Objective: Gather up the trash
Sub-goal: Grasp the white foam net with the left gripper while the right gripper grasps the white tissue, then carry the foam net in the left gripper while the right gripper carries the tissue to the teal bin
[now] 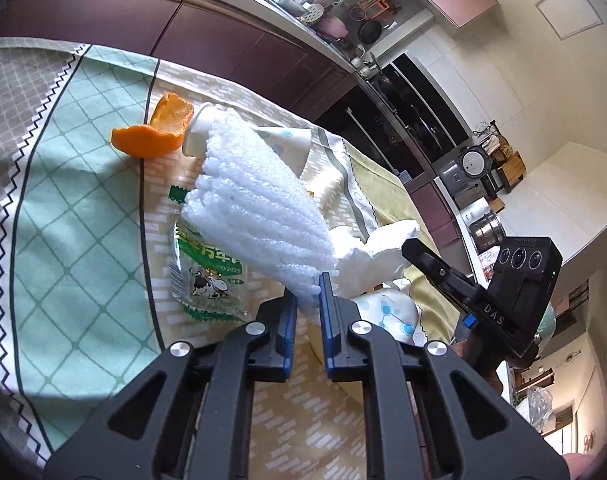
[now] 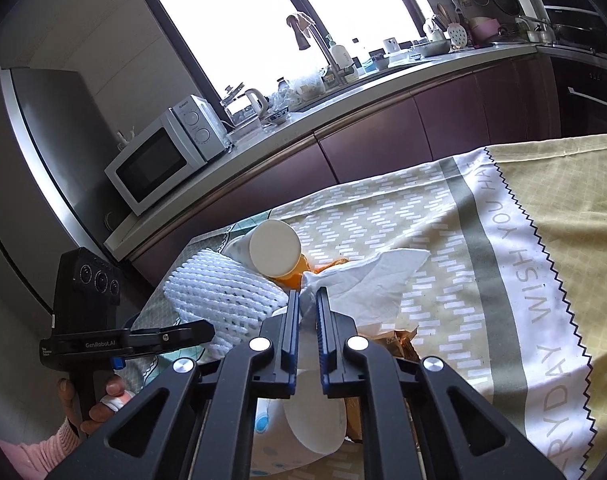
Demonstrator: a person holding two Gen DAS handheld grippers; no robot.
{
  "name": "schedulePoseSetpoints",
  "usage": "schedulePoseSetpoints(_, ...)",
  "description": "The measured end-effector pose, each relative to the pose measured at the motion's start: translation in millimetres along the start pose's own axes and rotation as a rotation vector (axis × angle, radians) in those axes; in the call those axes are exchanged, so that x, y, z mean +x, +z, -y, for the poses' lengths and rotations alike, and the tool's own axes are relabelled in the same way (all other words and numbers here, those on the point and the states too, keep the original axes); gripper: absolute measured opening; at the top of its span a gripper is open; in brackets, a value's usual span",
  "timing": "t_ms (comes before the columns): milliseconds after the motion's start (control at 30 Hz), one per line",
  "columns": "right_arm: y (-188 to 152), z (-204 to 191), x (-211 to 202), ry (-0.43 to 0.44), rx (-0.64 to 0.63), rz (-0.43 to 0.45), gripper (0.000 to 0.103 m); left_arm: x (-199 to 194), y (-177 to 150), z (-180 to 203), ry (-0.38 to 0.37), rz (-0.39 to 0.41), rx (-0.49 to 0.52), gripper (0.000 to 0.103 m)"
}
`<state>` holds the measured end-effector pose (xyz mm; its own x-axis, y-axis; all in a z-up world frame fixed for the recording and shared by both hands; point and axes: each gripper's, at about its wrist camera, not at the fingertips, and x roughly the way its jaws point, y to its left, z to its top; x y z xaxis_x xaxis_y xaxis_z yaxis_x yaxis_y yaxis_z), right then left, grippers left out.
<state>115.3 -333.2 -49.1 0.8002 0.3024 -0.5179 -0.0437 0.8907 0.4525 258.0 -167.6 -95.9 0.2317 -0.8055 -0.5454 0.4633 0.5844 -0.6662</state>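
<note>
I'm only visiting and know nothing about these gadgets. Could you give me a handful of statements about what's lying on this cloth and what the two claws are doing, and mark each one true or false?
1. The left gripper is closed on the white foam net. True.
2. The right gripper hangs open over bare cloth. False: it is shut on the crumpled white tissue.
3. An orange peel lies on the tablecloth beside a tipped paper cup. True.
4. The green snack wrapper is held in the left gripper. False: it lies flat on the tablecloth, under the foam net.
5. The microwave stands on the tablecloth. False: it sits on the kitchen counter behind.
</note>
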Motion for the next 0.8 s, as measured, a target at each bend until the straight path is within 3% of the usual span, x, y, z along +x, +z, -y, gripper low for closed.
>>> schedulePoseSetpoints(400, 20.3, -34.4, -21.6, 0.034, -0.075, 0.083, 0.007, -85.1, -16.0, 8.2, 0.065, 0.089, 0.111, 0.011)
schedulePoseSetpoints(633, 23.6, -87.7, -23.4, 0.122, -0.168, 0.101, 0.007, -159.7, -34.2, -9.2, 0.128, 0.165, 0.126, 0.011)
schedulePoseSetpoints(800, 20.2, -138.2, -2.3, 0.217, -0.236, 0.070, 0.007, -215.9, -48.5, -37.9, 0.216, 0.217, 0.099, 0.011)
